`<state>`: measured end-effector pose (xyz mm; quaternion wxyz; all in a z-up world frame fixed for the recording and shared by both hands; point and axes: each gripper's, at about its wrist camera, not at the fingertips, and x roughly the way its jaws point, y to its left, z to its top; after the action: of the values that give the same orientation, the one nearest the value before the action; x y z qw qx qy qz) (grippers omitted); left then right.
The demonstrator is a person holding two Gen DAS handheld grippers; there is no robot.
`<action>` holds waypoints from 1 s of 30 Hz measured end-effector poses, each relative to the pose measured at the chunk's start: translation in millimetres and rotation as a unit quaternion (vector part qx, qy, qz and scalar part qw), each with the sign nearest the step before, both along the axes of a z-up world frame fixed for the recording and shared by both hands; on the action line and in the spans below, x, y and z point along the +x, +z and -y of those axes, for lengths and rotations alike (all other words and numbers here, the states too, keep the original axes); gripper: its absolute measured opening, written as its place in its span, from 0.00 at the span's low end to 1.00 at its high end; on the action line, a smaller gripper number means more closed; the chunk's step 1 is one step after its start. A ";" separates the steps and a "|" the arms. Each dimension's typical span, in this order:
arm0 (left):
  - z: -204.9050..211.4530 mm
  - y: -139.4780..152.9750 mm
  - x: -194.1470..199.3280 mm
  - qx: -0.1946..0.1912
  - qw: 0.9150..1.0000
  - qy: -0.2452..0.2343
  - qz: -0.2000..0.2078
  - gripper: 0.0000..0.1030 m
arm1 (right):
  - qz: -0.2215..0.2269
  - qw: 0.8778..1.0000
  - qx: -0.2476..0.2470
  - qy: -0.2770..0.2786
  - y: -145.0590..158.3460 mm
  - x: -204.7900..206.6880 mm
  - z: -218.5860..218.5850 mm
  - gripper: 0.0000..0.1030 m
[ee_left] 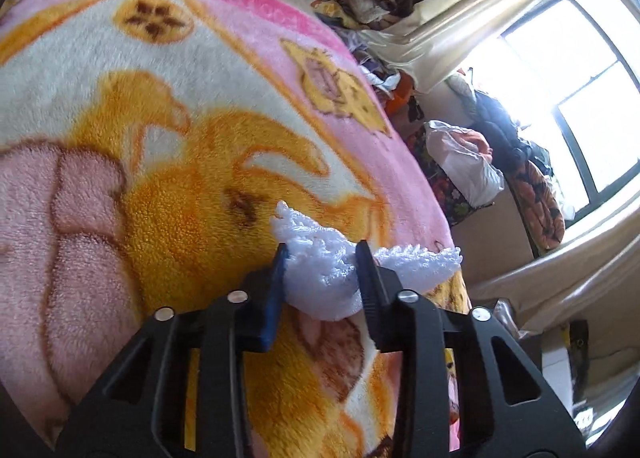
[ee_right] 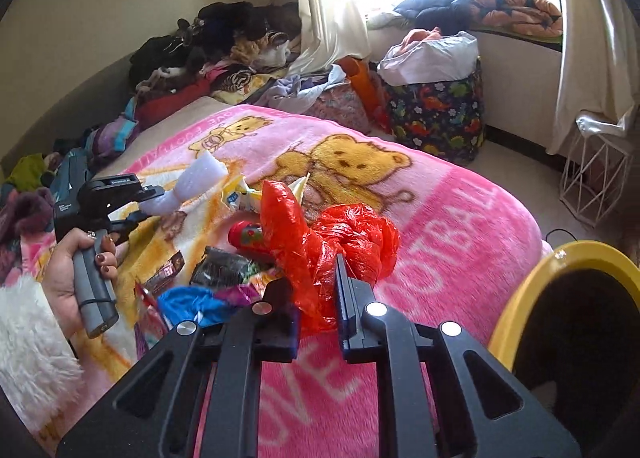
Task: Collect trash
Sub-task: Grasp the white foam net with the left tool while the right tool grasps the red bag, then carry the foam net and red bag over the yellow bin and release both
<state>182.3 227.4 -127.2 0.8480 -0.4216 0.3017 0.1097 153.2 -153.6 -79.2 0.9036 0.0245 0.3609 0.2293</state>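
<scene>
A white foam net wrapper (ee_left: 320, 270) lies on the pink bear blanket (ee_left: 160, 98), and my left gripper (ee_left: 322, 258) is shut on its middle. From the right wrist view that same white foam wrapper (ee_right: 192, 182) shows at the tip of the left gripper (ee_right: 150, 200), held by a hand (ee_right: 60, 278). My right gripper (ee_right: 316, 282) is shut on a crumpled red plastic bag (ee_right: 344, 234) above the blanket. A yellow-rimmed bin (ee_right: 532, 290) with a dark inside stands at the lower right.
Several more pieces of trash lie on the blanket (ee_right: 440, 218): a red bottle (ee_right: 248, 236), a dark wrapper (ee_right: 220, 268), a blue bag (ee_right: 188, 304), a yellow-white wrapper (ee_right: 240, 190). Clothes piles (ee_right: 224, 46), a dinosaur-print basket (ee_right: 440, 114) and a white wire stand (ee_right: 596, 174) stand beyond the bed.
</scene>
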 end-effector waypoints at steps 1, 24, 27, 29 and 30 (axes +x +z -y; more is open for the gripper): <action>5.8 7.0 -4.0 0.012 1.000 -0.006 0.008 0.22 | 0.001 1.000 0.001 -0.002 0.8 -4.2 3.0 0.13; 102.4 103.3 -77.0 0.119 0.984 -0.092 0.093 0.21 | 0.021 0.999 0.040 -0.001 25.3 -47.5 46.8 0.13; 115.4 109.8 -81.0 0.136 0.981 -0.104 0.096 0.21 | 0.027 0.999 0.046 -0.001 31.3 -51.9 49.3 0.13; 125.0 114.3 -83.9 0.144 0.978 -0.113 0.100 0.21 | 0.031 0.998 0.049 -0.001 35.3 -54.7 51.6 0.13; 128.0 115.9 -85.0 0.148 0.977 -0.116 0.102 0.21 | 0.033 0.998 0.050 -0.001 36.5 -55.7 53.5 0.13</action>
<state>97.2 99.4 -11.2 0.9341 -0.2631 0.2412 0.0109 97.5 -207.2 -42.7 0.9131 0.0626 0.3186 0.2466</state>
